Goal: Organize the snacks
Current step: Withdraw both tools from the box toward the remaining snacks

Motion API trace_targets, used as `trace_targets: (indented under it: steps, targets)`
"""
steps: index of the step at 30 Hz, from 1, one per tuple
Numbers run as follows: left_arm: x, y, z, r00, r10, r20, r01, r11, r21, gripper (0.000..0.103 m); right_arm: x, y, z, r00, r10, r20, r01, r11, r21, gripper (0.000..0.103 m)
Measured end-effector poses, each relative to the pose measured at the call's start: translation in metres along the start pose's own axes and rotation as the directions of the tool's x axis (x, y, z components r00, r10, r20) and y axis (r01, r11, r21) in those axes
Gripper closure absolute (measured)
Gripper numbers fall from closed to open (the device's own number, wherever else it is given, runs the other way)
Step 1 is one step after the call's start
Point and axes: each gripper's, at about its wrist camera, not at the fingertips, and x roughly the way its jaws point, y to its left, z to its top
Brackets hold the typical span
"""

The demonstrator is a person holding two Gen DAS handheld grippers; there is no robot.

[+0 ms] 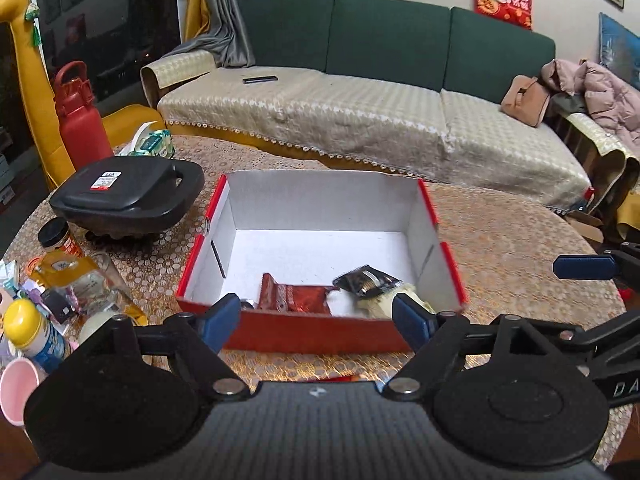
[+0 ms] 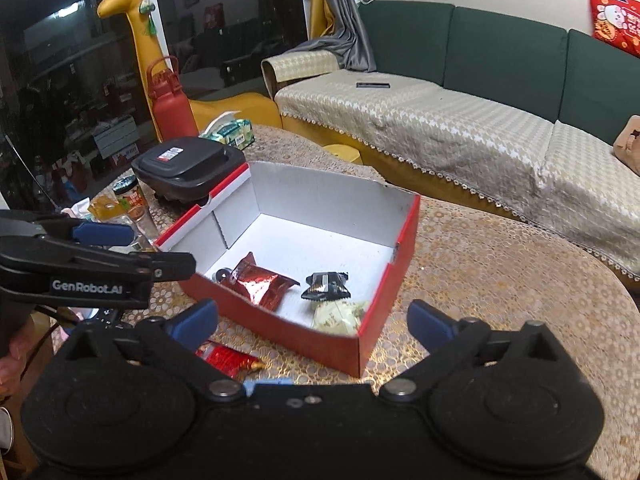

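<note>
1. Snacks come first: nearest my right gripper (image 2: pixel 312 322) a red foil packet (image 2: pixel 224 358) lies on the table (image 2: pixel 500 280), outside the box and just in front of its near wall.
2. My right gripper's blue fingers (image 2: pixel 192 322) are spread wide with nothing between them, hovering over the table at the box's near corner.
3. My left gripper (image 1: pixel 318 316) is also spread wide and empty, its fingertips at the near wall of the red cardboard box (image 1: pixel 320 332).
4. Inside the box, against the near side, I see a red foil pouch (image 2: pixel 260 286), a black wrapped snack (image 2: pixel 326 286) and a pale cream wrapped snack (image 2: pixel 338 316) in the near right corner (the black one rests partly on the cream one in my left view).
5. A small silvery item (image 2: pixel 222 274) sits beside the red pouch; I cannot tell what it is.
6. Left of the box I see clutter: a yellow-capped bottle (image 1: pixel 30 334), a pink cup (image 1: pixel 18 390), a jar with a black lid (image 1: pixel 56 236).
7. Farther back stand a black lidded container (image 1: pixel 128 196), a tissue pack (image 1: pixel 150 144) and a red water bottle (image 1: pixel 80 120).
8. Beyond the table are a yellow giraffe figure (image 1: pixel 28 60) and a green sofa (image 1: pixel 380 40) with a beige cover.
</note>
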Motion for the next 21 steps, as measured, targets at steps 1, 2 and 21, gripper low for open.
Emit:
trace_targets:
  steps: [1,2,21]
  targets:
    - [-0.005,-0.002,-0.004,1.000,-0.006,0.003,0.006,1.000,-0.003,0.018,-0.004,-0.001,-0.003,1.000,0.003,0.002,-0.003,1.000,0.004,0.001]
    - [-0.008,-0.003,-0.008,1.000,-0.008,0.005,0.008,1.000,-0.007,0.018,-0.008,-0.002,-0.006,1.000,0.003,0.005,-0.003,1.000,0.009,0.001]
    - [-0.006,-0.050,-0.110,0.989,-0.063,-0.130,0.053,0.995,-0.080,0.004,-0.035,-0.038,-0.105,0.997,-0.058,-0.052,0.061,0.997,0.040,0.000]
